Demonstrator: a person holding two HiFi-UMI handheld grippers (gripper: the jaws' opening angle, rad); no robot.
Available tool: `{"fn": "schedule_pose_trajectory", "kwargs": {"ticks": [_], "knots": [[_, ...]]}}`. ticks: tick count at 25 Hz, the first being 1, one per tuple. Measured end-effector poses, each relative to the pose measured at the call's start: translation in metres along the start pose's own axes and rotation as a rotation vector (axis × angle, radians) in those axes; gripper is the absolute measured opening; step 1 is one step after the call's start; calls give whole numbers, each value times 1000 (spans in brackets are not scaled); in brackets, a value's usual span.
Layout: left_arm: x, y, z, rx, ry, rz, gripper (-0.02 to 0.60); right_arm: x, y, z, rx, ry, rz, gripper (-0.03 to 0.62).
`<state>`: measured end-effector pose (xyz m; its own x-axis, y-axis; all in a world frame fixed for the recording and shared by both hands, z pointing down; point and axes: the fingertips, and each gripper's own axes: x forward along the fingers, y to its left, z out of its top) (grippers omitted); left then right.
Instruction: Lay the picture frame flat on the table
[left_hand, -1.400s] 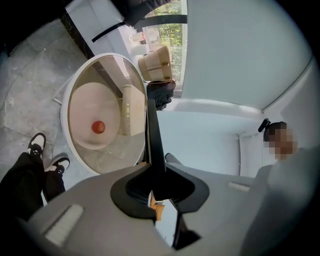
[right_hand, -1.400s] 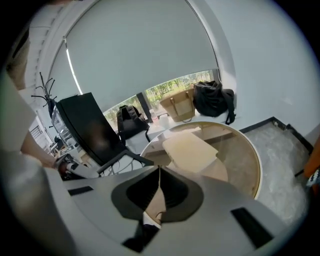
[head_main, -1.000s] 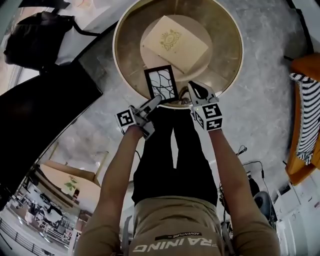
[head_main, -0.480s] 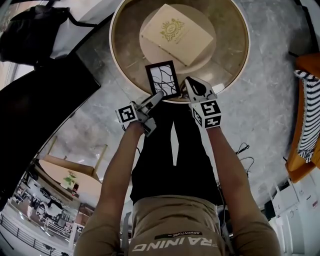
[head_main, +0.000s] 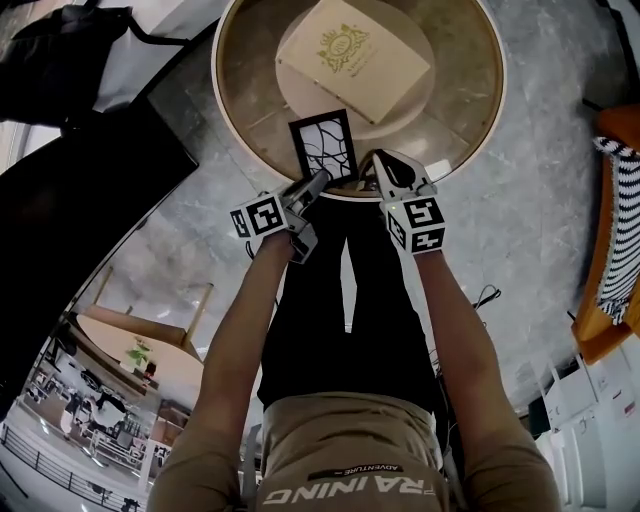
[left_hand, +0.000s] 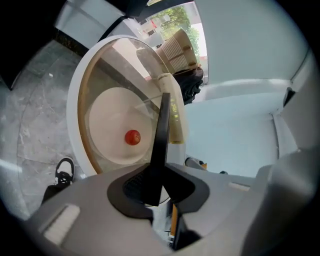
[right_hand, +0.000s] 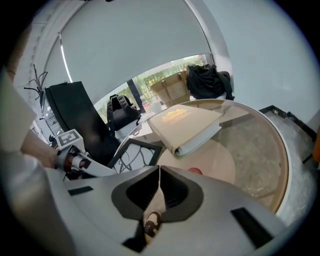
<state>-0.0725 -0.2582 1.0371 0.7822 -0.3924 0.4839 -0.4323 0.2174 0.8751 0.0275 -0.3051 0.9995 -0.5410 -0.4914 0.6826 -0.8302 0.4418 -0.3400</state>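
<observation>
A black picture frame with a white branch-line print is at the near rim of the round glass table, tilted. My left gripper is shut on its near-left edge. In the left gripper view the frame runs edge-on out from between the pads. My right gripper hangs just right of the frame, shut with nothing in it. The right gripper view shows the frame to the left, beyond the closed jaws, with the left gripper at its corner.
A large cream book lies on the table behind the frame. A red ball sits on the lower shelf under the glass. A black bag and dark panel are to the left, an orange chair to the right.
The left gripper has rolled slightly with the frame still in it. The right gripper stays beside the frame's right side. The table has shifted up in the head view.
</observation>
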Motion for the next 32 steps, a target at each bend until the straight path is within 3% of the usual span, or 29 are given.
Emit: {"fn": "schedule_pose_trajectory", "kwargs": {"ticks": [8, 11, 16, 26, 32], "knots": [[0, 7, 6, 95, -13, 135, 85, -3, 6, -7, 15, 4, 18, 9], [-3, 14, 6, 213, -5, 266, 154, -5, 6, -9, 19, 4, 23, 9], [-6, 21, 10, 434, -1, 449, 192, -6, 8, -12, 23, 2, 30, 9], [-11, 25, 14, 482, -21, 580, 238, -10, 1, -18, 15, 13, 30, 9], [-23, 16, 26, 539, -101, 620, 239, -18, -2, -21, -11, 26, 18, 9]]}}
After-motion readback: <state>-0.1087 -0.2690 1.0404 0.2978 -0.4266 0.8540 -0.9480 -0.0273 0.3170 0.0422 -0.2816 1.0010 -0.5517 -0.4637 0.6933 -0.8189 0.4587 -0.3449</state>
